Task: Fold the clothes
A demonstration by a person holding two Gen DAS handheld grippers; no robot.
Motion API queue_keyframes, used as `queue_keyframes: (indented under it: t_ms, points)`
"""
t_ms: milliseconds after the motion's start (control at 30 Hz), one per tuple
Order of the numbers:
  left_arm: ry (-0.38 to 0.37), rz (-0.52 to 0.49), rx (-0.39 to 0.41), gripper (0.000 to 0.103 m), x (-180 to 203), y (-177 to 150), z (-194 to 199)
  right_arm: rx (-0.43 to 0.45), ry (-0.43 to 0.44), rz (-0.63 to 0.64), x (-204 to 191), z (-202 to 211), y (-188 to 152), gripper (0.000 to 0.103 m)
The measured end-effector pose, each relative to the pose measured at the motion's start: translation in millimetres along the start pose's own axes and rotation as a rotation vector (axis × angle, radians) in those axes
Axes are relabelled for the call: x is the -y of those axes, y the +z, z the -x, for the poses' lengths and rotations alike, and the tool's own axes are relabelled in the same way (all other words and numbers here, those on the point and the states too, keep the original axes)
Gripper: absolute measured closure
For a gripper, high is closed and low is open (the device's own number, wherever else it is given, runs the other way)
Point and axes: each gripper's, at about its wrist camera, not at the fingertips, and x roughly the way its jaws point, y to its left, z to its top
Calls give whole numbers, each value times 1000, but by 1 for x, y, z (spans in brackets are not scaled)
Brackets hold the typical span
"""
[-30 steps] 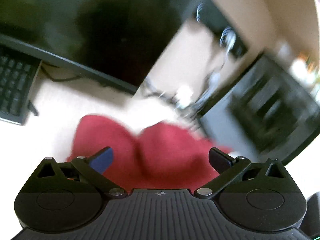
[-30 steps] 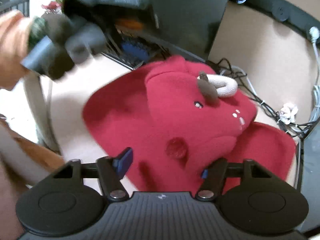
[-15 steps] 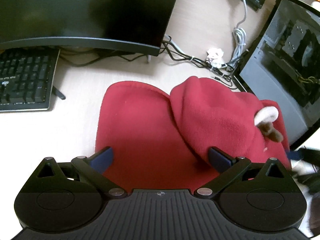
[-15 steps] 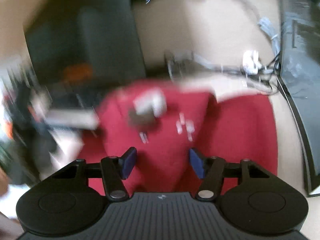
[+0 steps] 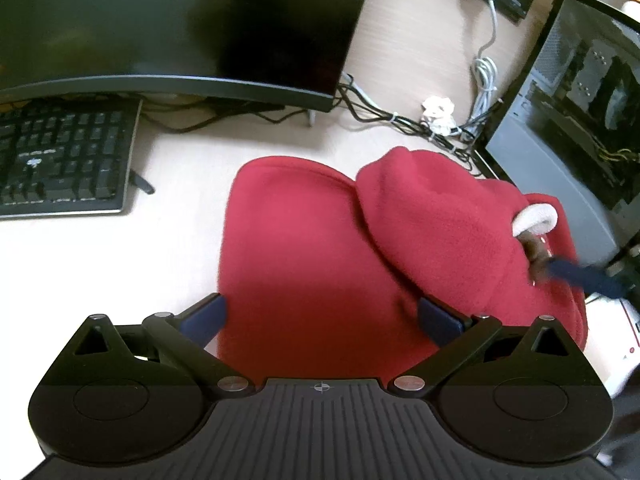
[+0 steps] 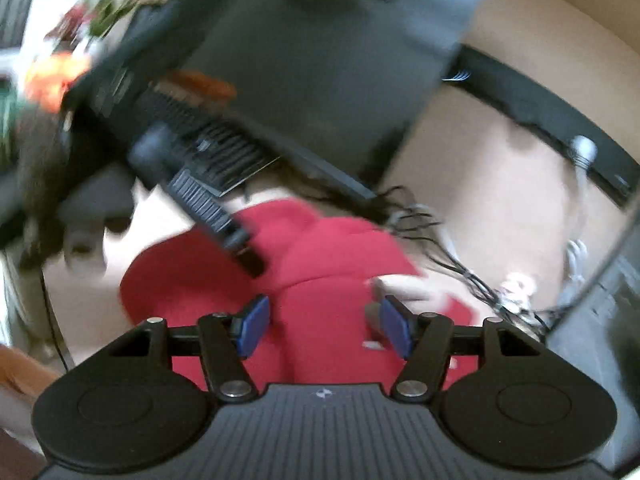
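The red garment [image 5: 304, 264] is flanked by bare desk [image 5: 176, 216] leftward and crowded by cables [image 5: 400, 120] behind; both the left gripper [image 5: 320, 316] and right gripper [image 6: 322, 326] are held spread, empty.

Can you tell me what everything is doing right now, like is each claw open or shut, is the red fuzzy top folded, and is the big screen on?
left claw: open, holding nothing, above the top.
right claw: open, holding nothing; view blurred.
red fleece top: lying on the desk, hood flopped over it, not neatly folded yet.
monitor: screen dark.
keyboard: flat on the desk, untouched.
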Motion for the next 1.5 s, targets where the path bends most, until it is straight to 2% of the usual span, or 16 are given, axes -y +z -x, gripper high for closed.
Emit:
queue_keyframes:
  t_ms: [200, 233, 267, 333, 400, 467, 600, 767, 867, 1000, 1067, 1200, 1300, 1367, 1400, 1500]
  points:
    - [-12, 9, 15, 0, 2, -1, 12, 20, -144, 250, -35, -30, -12, 39]
    - [-28, 17, 18, 0, 3, -1, 13, 18, -168, 264, -34, -33, -14, 42]
    - [-48, 28, 20, 0, 3, -1, 14, 17, -192, 270, -32, -35, -15, 57]
    - [-96, 60, 7, 0, 0, -1, 11, 32, -211, 251, -21, -31, -15, 64]
    - [-107, 72, -16, 0, -1, 1, -1, 68, -237, 232, -7, -18, -10, 85]
    - [-93, 67, -41, 0, 0, 4, -18, 122, -252, 221, 7, 2, -1, 86]
    - [-55, 58, -55, 0, -1, 10, -44, 107, -127, 301, -8, 20, -8, 89]
    - [-86, 113, 5, 0, -14, 17, -20, -19, 21, 367, -50, 9, -61, 97]
    - [-246, 180, 66, 0, -21, 20, 4, -24, 52, 348, -50, 15, -68, 97]
    - [-487, 279, 40, 0, -11, 25, 7, 2, 136, 163, -12, 38, -63, 94]
    - [-517, 316, 20, 0, -2, 26, 1, 38, 157, 47, 14, 52, -59, 81]
    - [-512, 360, 25, 1, 13, 27, -7, 103, 148, -326, 81, 75, -55, 32]
    - [-500, 360, 21, 3, 25, 27, -15, 100, 162, -700, 124, 73, -70, 29]
    - [-454, 341, 1, 14, 32, 28, -23, 80, 173, -738, 122, 64, -74, 29]
    - [-419, 329, -16, 26, 34, 28, -27, 69, 178, -757, 121, 60, -77, 29]
    - [-364, 310, -52, 28, 38, 23, -36, 38, 194, -814, 119, 47, -83, 32]
